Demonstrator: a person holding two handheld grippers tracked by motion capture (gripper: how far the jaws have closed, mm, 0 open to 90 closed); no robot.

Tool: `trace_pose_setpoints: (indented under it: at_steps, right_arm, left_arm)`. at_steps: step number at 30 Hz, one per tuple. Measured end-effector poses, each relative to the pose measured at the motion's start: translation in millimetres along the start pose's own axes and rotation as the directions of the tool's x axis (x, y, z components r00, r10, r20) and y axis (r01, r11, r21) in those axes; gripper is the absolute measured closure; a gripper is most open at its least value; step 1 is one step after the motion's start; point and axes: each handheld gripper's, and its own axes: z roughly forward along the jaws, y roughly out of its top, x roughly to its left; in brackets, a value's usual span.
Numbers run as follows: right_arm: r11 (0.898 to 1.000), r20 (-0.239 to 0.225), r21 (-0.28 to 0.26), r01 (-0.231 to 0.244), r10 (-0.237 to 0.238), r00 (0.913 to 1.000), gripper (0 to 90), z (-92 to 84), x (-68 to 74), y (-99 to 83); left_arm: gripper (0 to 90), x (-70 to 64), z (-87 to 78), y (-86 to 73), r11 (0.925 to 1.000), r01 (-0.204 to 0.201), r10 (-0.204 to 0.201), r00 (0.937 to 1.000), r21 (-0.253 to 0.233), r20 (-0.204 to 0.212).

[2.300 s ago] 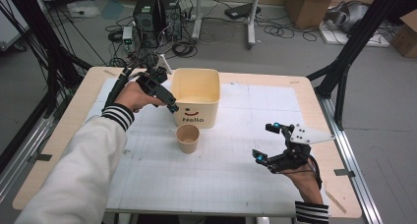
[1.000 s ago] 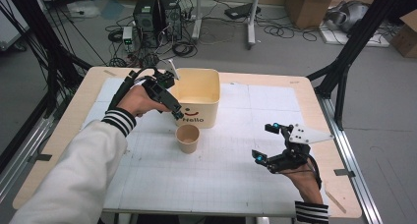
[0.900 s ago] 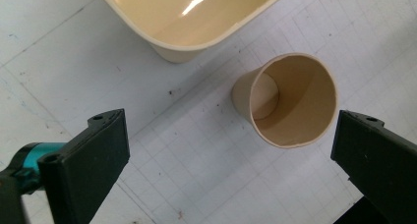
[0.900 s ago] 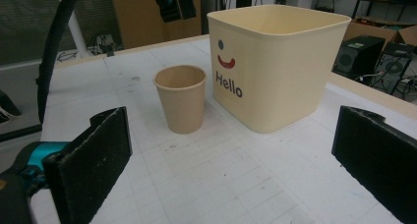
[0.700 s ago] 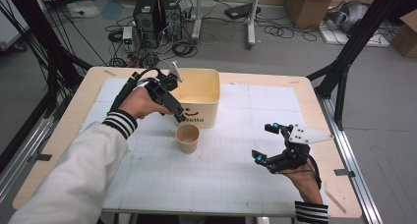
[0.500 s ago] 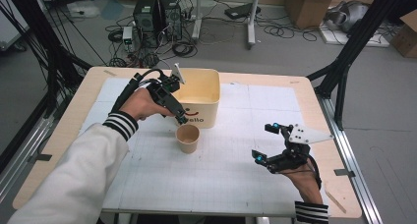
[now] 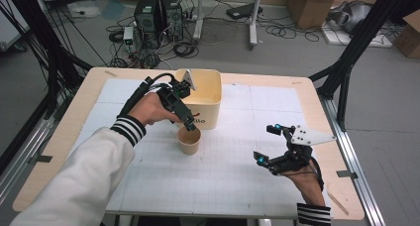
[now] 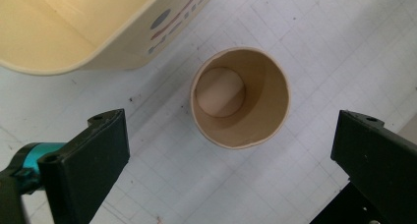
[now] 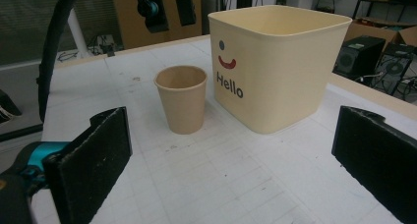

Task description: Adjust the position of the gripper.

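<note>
A brown paper cup [image 7: 189,140] stands upright on the white gridded bench [image 7: 228,176], just in front of a cream tub [image 7: 204,94] that bears a small face and the word "Hello". Cup and tub sit close together but apart, with a strip of bench showing between them in the right gripper view. The left tongs [image 7: 188,124] hang directly over the cup, pointing down at its mouth; in the left gripper view the cup's open rim [image 8: 240,97] lies between the two black jaws, which are spread wide and grasp nothing, and the cup looks empty down to its round bottom. The tub's corner [image 8: 88,32] fills the upper left of that view. The right tongs [image 7: 266,144] are held low over the bench, well to the right of the cup, jaws likewise spread and holding nothing. They face the cup [image 9: 181,105] and the tub [image 9: 278,62] from the side.
</note>
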Motion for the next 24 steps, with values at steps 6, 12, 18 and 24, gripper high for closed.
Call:
trace_pose_setpoints:
  at_steps: [6, 12, 18, 24]
  right_arm:
    - [1.0, 0.0, -0.002, -0.002, 0.002, 1.0, 0.4, -0.3, 0.0, 0.1]
    - [1.0, -0.003, -0.004, -0.004, 0.004, 1.0, 0.4, -0.4, 0.4, 0.2]
    - [1.0, -0.002, 0.001, -0.003, 0.003, 1.0, 0.4, -0.2, 0.3, 0.0]
    - [1.0, -0.003, -0.002, -0.003, 0.003, 1.0, 0.4, -0.4, 0.3, 0.1]
  left_arm:
    - [1.7, -4.5, 3.7, 2.6, 0.9999, -0.007, 0.007, 1.0, 0.011, 0.002]
    - [1.7, -8.1, 6.1, 4.8, 0.9995, -0.026, 0.026, 0.9996, 0.019, 0.011]
    - [1.7, -8.1, 6.0, 4.9, 0.9996, -0.024, 0.024, 0.9997, 0.017, 0.011]
    - [1.7, -8.5, 7.1, 5.5, 0.9997, -0.023, 0.023, 0.9996, 0.012, 0.015]
